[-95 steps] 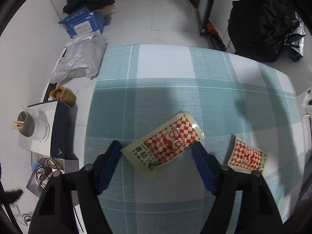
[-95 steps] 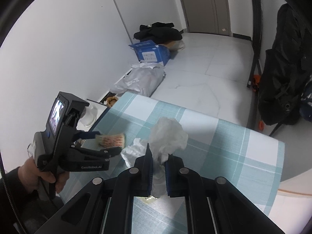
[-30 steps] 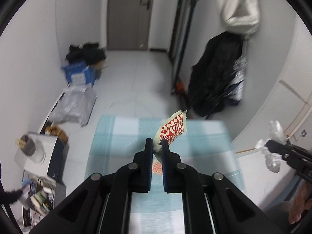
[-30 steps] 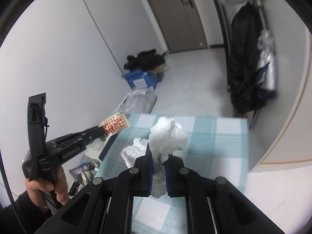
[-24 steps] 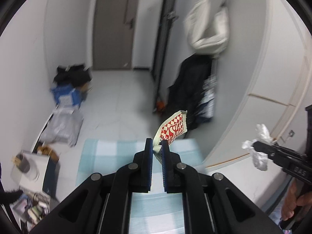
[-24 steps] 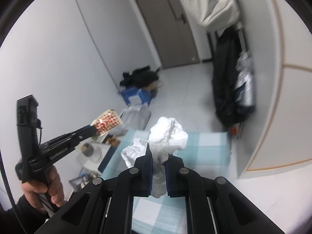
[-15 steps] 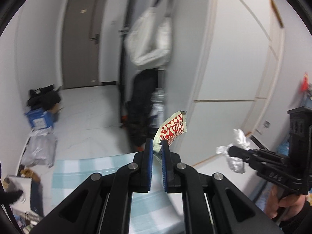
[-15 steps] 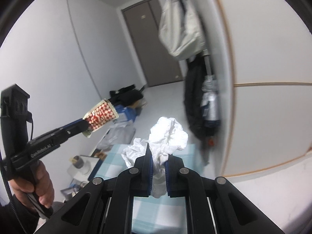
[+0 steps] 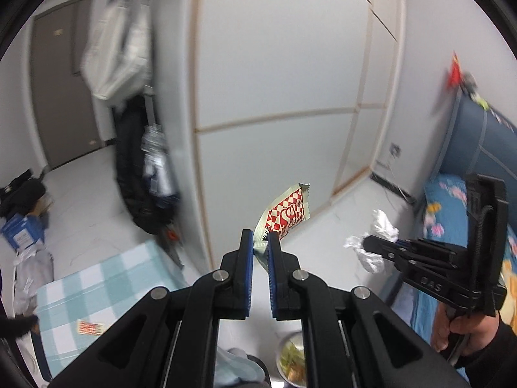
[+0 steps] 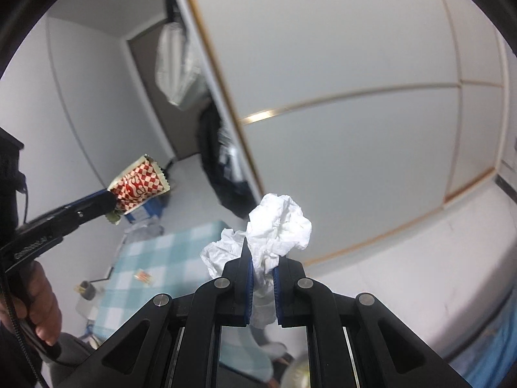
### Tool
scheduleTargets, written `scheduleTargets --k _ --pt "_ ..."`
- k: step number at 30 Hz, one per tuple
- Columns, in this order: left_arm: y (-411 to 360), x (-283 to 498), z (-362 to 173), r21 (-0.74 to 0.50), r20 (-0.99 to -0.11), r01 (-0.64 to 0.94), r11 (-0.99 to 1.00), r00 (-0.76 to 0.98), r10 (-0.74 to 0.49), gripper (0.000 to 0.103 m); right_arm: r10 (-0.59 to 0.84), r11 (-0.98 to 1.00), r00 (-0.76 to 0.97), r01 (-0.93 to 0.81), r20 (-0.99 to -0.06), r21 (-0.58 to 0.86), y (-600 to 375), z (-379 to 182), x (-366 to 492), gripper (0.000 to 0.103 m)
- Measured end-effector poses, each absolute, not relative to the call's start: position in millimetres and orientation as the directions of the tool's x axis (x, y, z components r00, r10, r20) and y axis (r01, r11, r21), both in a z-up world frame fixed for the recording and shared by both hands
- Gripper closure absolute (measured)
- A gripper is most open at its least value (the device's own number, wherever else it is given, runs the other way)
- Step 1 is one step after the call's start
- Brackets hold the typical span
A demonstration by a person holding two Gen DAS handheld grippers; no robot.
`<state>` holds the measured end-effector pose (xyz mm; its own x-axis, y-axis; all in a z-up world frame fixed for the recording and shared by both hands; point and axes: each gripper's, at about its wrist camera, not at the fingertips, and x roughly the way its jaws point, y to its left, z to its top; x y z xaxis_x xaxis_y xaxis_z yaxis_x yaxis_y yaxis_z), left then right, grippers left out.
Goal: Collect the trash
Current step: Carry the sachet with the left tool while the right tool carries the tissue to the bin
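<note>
Both grippers have swung away from the checked surface [image 9: 106, 281] toward the wardrobe: left gripper [image 9: 258, 252] stays clamped on the red-checked packet [image 9: 286, 215], right gripper [image 10: 261, 270] on the crumpled tissue [image 10: 278, 226], both aloft.

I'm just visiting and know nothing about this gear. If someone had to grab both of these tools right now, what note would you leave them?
Left gripper: shut on a red-and-white checked sauce packet, held in the air.
Right gripper: shut on a crumpled white tissue, also in the air.
Both are lifted clear of the teal checked table.
Done: two pieces of trash picked up.
Left: drop both; no bin clearly visible. A second checked packet lies on the table and needs collecting.
</note>
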<state>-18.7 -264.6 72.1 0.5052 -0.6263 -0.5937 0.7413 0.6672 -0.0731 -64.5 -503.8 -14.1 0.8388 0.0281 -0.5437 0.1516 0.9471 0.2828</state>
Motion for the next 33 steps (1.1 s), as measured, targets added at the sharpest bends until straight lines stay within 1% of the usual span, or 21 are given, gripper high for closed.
scheduleTargets --k 5,9,13,17,21,26,29,33 --pt "-306.3 -32.5 42.0 -0.016 -0.676 0.806 0.592 0.428 -0.600 0.099 -0.003 0.917 0.791 0.246 -0.612 0.314 -541.1 -63.4 -80.9 0.094" --pt "-336.6 -41.7 7.6 0.025 -0.761 0.849 0.528 0.358 -0.540 0.099 0.008 0.889 0.741 0.302 -0.672 0.343 -558.9 -105.1 -89.1 0.094" --pt "-353.1 -51.4 -24.3 0.031 -0.835 0.875 0.483 0.288 -0.469 0.099 0.029 0.863 0.687 0.349 -0.726 0.365 -566.3 -148.7 -92.1 0.094" --pt "-366.9 -52.6 -55.3 0.014 -0.893 0.892 0.452 0.214 -0.396 0.099 0.053 0.852 0.638 0.373 -0.768 0.369 -563.9 -180.8 -98.3 0.094" --pt "-377.8 -64.0 -81.4 0.015 -0.933 0.915 0.404 0.157 -0.322 0.099 0.074 0.841 0.592 0.396 -0.802 0.370 -564.0 -211.4 -108.1 0.094" --pt "-385.6 -75.0 -105.6 0.013 -0.964 0.934 0.358 0.106 -0.242 0.099 0.114 0.814 0.544 0.429 -0.831 0.392 -567.8 -244.8 -110.5 0.094" --pt "-388.4 -68.4 -120.8 -0.044 -0.980 0.922 0.385 0.036 -0.198 0.099 0.132 0.804 0.521 0.441 -0.843 0.399 -569.0 -256.9 -110.6 0.094" --pt "-393.0 -60.7 -132.3 -0.072 -0.989 0.903 0.423 -0.009 -0.150 0.099 0.155 0.790 0.483 0.463 -0.862 0.402 -570.1 -274.4 -110.6 0.093"
